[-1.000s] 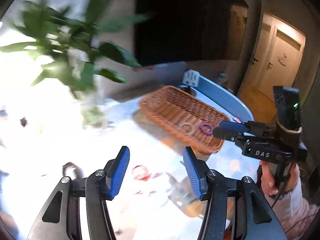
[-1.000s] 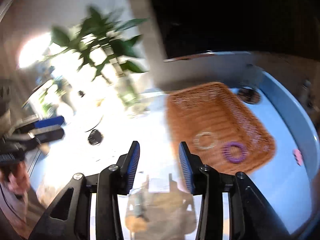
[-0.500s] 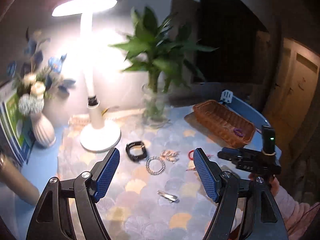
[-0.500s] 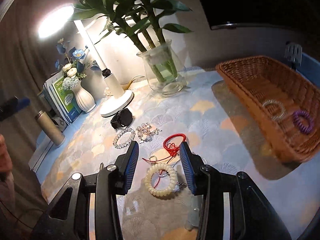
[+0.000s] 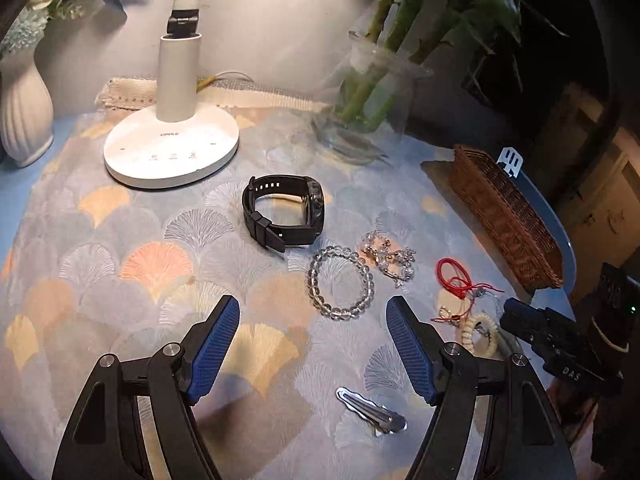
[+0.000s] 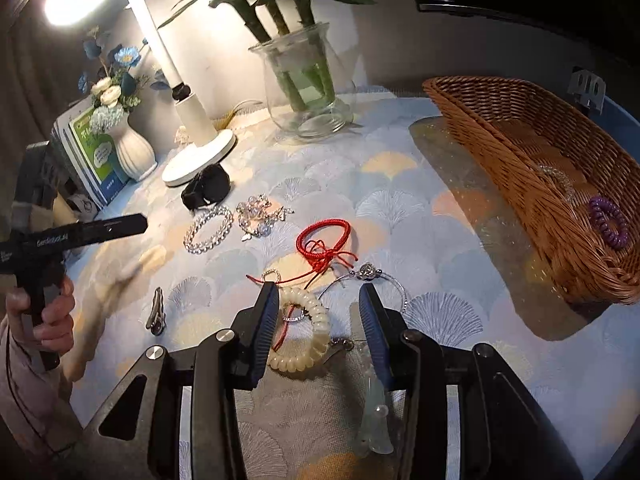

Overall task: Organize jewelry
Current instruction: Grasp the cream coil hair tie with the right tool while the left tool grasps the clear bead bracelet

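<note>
We read this as the pick-up step: two pieces, a purple coil hair tie (image 6: 609,222) and a clear bead bracelet (image 6: 557,176), already lie in the wicker basket (image 6: 500,120) at far right, the rest are spread on the fan-patterned tablecloth (image 5: 120,240). Right gripper (image 6: 318,300) low over the near cluster, jaws apart, its fingers flanking the cream coil bracelet (image 6: 316,320) without closing on it; whether a pad touches it, we cannot tell. A thin silver bangle (image 6: 376,276) and the red cord bracelet (image 6: 324,240) lie just beyond, cord tail running under the cream coil, so our next move likely calls for closing on the coil alone and lifting clear of the cord before carrying right to the basket. Left gripper (image 5: 312,336) hovers, jaws wide apart, holding nothing; ahead of it the crystal bead bracelet (image 5: 340,282), a silver chain heap (image 5: 390,258), the black smartwatch (image 5: 286,212) further off by the lamp base (image 5: 172,152). A metal hair clip (image 5: 372,408) sits near, between its fingers. A pale jade-like clip (image 6: 374,420) lies under the right gripper.
</note>
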Demonstrator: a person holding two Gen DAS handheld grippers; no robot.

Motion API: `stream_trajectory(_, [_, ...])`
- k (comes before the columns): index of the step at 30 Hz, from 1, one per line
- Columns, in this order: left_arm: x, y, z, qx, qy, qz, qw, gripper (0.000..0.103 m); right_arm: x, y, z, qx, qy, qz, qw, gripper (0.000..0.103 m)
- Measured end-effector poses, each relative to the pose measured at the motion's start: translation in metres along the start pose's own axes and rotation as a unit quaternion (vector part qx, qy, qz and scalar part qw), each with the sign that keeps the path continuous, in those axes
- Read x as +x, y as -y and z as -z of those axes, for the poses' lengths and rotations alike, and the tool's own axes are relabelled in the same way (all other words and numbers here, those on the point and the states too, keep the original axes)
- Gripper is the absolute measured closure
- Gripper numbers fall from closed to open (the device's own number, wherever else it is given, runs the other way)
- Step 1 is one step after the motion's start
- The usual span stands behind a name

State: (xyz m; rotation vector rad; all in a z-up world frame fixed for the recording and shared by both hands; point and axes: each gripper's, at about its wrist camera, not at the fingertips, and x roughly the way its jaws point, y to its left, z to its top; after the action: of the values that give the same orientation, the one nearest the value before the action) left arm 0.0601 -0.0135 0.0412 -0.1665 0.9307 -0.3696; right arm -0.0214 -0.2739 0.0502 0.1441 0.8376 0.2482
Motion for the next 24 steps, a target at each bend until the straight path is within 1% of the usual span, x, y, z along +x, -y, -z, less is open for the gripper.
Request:
stream_trajectory(4, [0.021, 0.004, -0.005, 0.008, -0.004, -0.017, 0.9998, 0.026, 0.003, -0.013, 0.003, -0.038, -0.001, 0.015, 0.999, 0.059])
stream_trajectory(6, [0.029, 0.005, -0.005, 0.012, -0.006, -0.026, 0.9996, 0.028, 0.007, -0.014, 0.003, -0.039, -0.01, 0.021, 0.999, 0.066])
stream_trajectory(7, [0.033, 0.005, -0.004, 0.013, -0.007, -0.029, 0.9995, 0.028, 0.01, -0.013, 0.002, -0.037, -0.015, 0.021, 0.999, 0.067])
stream_trajectory(9, [0.039, 0.003, 0.001, 0.011, -0.013, -0.029, 0.9994, 0.032, 0.011, -0.011, 0.002, -0.034, -0.019, 0.023, 0.999, 0.067])
stream_trajectory(11, [0.037, 0.005, 0.001, 0.018, -0.006, -0.038, 0.9991, 0.036, 0.01, -0.009, 0.003, -0.03, -0.018, 0.019, 0.999, 0.067])
stream_trajectory(12, [0.037, 0.006, 0.0, 0.018, -0.006, -0.036, 0.9992, 0.038, 0.009, -0.009, 0.002, -0.03, -0.018, 0.018, 0.999, 0.067])
stream_trajectory(14, [0.041, 0.008, 0.0, 0.024, -0.011, -0.049, 0.9985, 0.041, 0.01, -0.009, 0.003, -0.027, -0.026, 0.021, 0.999, 0.067])
stream_trajectory(16, [0.042, 0.014, 0.0, 0.035, -0.012, -0.062, 0.9974, 0.049, 0.012, -0.012, 0.005, -0.036, -0.036, 0.032, 0.998, 0.067])
stream_trajectory(17, [0.044, 0.017, 0.0, 0.044, -0.012, -0.076, 0.9961, 0.059, 0.012, -0.014, 0.006, -0.042, -0.037, 0.038, 0.998, 0.067])
stream_trajectory(19, [0.047, 0.022, -0.001, 0.059, -0.011, -0.091, 0.9941, 0.065, 0.014, -0.02, 0.006, -0.056, -0.039, 0.038, 0.997, 0.067])
stream_trajectory(20, [0.048, 0.025, -0.001, 0.065, -0.011, -0.093, 0.9935, 0.068, 0.015, -0.021, 0.006, -0.061, -0.041, 0.04, 0.996, 0.069])
stream_trajectory(21, [0.049, 0.027, -0.001, 0.072, -0.011, -0.096, 0.9928, 0.07, 0.018, -0.022, 0.007, -0.064, -0.045, 0.044, 0.996, 0.075])
stream_trajectory(22, [0.05, 0.028, -0.001, 0.077, -0.01, -0.099, 0.992, 0.072, 0.02, -0.021, 0.007, -0.063, -0.05, 0.046, 0.996, 0.08])
stream_trajectory(23, [0.05, 0.03, -0.001, 0.082, -0.01, -0.101, 0.9914, 0.076, 0.023, -0.02, 0.006, -0.061, -0.057, 0.043, 0.996, 0.086])
stream_trajectory(24, [0.051, 0.031, -0.001, 0.087, -0.009, -0.103, 0.9908, 0.081, 0.025, -0.018, 0.006, -0.056, -0.061, 0.039, 0.996, 0.088])
